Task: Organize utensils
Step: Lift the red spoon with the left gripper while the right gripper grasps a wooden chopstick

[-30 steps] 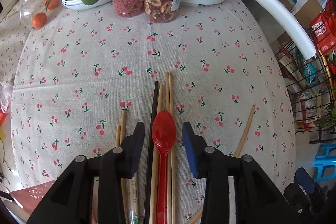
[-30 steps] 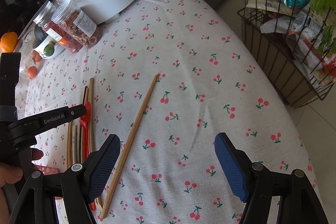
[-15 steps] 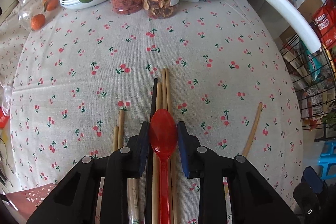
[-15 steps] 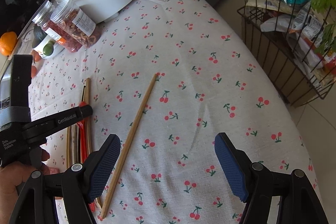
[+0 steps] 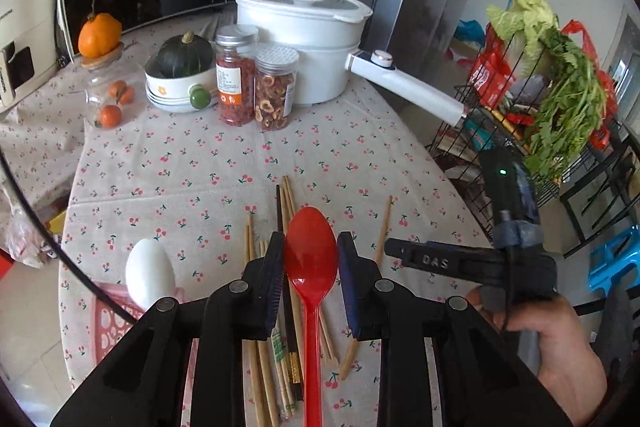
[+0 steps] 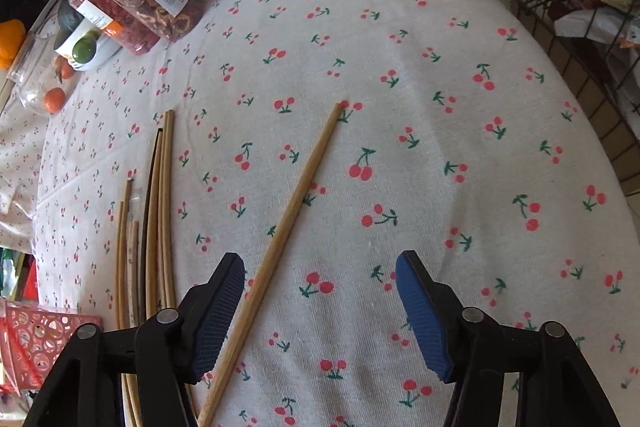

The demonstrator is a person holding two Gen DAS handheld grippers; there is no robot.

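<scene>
My left gripper (image 5: 310, 269) is shut on the red plastic spoon (image 5: 311, 263) and holds it lifted above the cherry-print tablecloth. Under it lies a bundle of wooden chopsticks (image 5: 287, 211) with one dark chopstick. The right gripper's body (image 5: 460, 261) shows at right in the left wrist view. My right gripper (image 6: 320, 307) is open and empty, low over the cloth. A single wooden chopstick (image 6: 296, 195) lies slanted, passing by its left finger. The chopstick bundle (image 6: 160, 211) lies to its left.
A pink perforated basket (image 5: 108, 323) holding a white spoon (image 5: 149, 277) sits at the table's front left. Two jars (image 5: 256, 87), a bowl with a squash, a white pot (image 5: 304, 39) with a long handle stand at the back. A wire rack (image 5: 532, 131) stands off the right edge.
My left gripper closed on the red spoon and lifted it off the chopstick bundle, tilting up. My right gripper moved lower and closer to the single chopstick.
</scene>
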